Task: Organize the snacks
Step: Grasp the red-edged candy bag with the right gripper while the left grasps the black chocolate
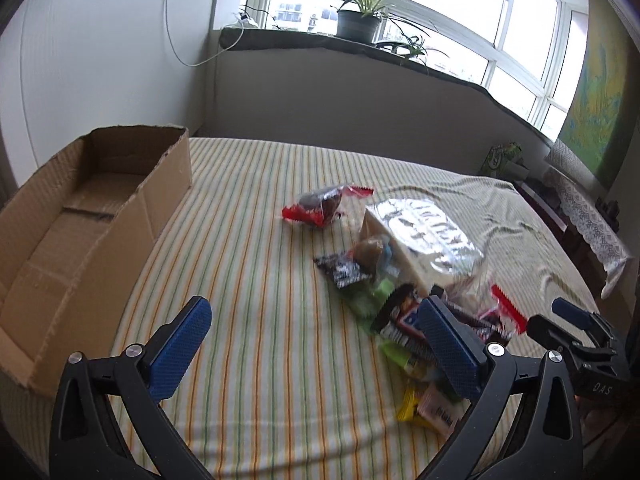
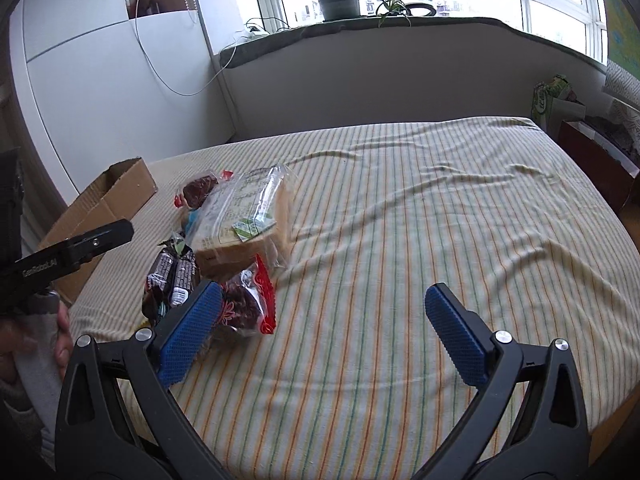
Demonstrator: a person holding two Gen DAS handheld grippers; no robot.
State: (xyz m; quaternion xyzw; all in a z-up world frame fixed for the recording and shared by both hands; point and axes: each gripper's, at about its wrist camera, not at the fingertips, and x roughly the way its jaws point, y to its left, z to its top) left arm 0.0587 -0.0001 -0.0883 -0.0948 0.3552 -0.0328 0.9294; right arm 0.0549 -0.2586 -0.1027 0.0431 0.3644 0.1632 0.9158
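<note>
Both grippers, left (image 1: 316, 344) and right (image 2: 326, 334), hover with jaws spread wide, holding nothing. The snacks (image 1: 404, 276) lie heaped on a striped bed (image 1: 260, 320); an open box (image 1: 76, 216) sits left of them.

Open brown cardboard box (image 1: 80, 216): set on the striped bedsheet (image 1: 260, 320) at the far left, well apart from the snacks.
Clear-wrapped sliced bread loaf (image 1: 420, 236): laid mid-bed, right of the box, resting on the snack pile.
Red-edged dark snack packet (image 1: 324, 204): placed just beyond the loaf, to its left.
Dark chocolate bar wrappers (image 2: 172, 276): heaped near the loaf's left side.
Potted spider plant (image 1: 358, 20): stood on the far windowsill.
</note>
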